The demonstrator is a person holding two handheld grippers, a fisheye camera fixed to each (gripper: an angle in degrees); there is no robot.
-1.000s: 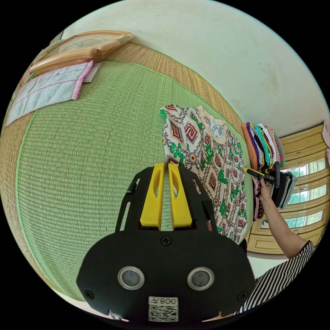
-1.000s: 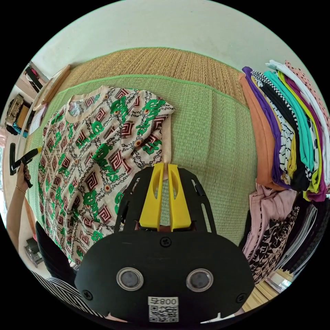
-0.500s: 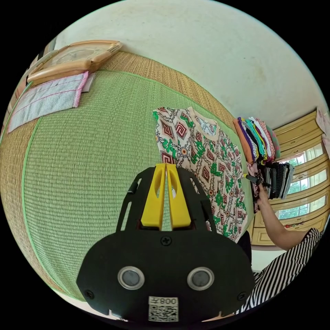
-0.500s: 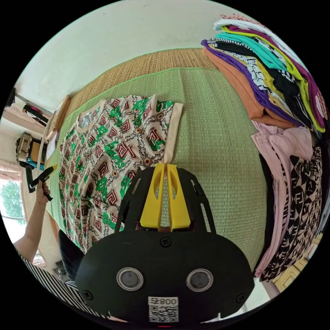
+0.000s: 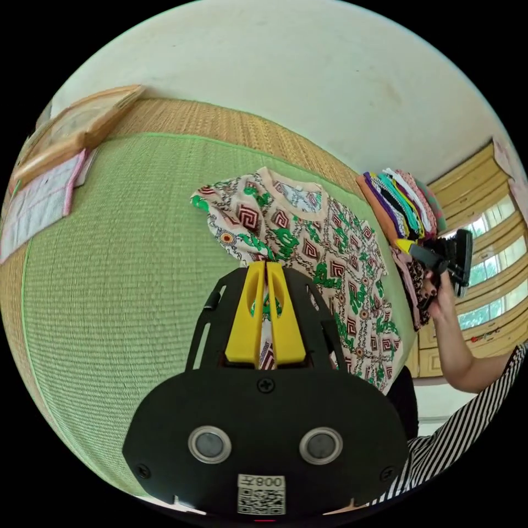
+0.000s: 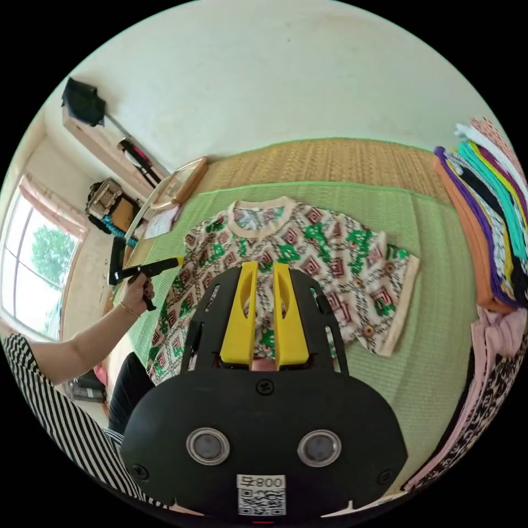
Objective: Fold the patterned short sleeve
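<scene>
The patterned short-sleeve shirt (image 5: pixel 324 247) lies front up on the green mat (image 5: pixel 121 247), collar toward the wall. My left gripper (image 5: pixel 266 265) is shut on the shirt's left sleeve, and the fabric is drawn up in a bunch between the yellow jaws. In the right gripper view the shirt (image 6: pixel 308 247) lies spread out, its right sleeve (image 6: pixel 393 297) flat on the mat. My right gripper (image 6: pixel 265 267) hovers above the shirt's middle, jaws slightly apart with nothing between them. A hand holds the left gripper (image 6: pixel 157 267) at the shirt's far edge.
A tall stack of folded clothes (image 6: pixel 489 220) stands at the mat's right end, with pink and patterned garments (image 6: pixel 484 352) beside it. A wooden frame (image 5: pixel 71 129) and a pink-edged cloth (image 5: pixel 38 192) lie at the far left. A striped sleeve (image 6: pixel 49 396) is close by.
The left gripper has taken hold of the left sleeve and lifted it. The right gripper has let go of the right sleeve's edge, parted its jaws and drawn back over the shirt.
</scene>
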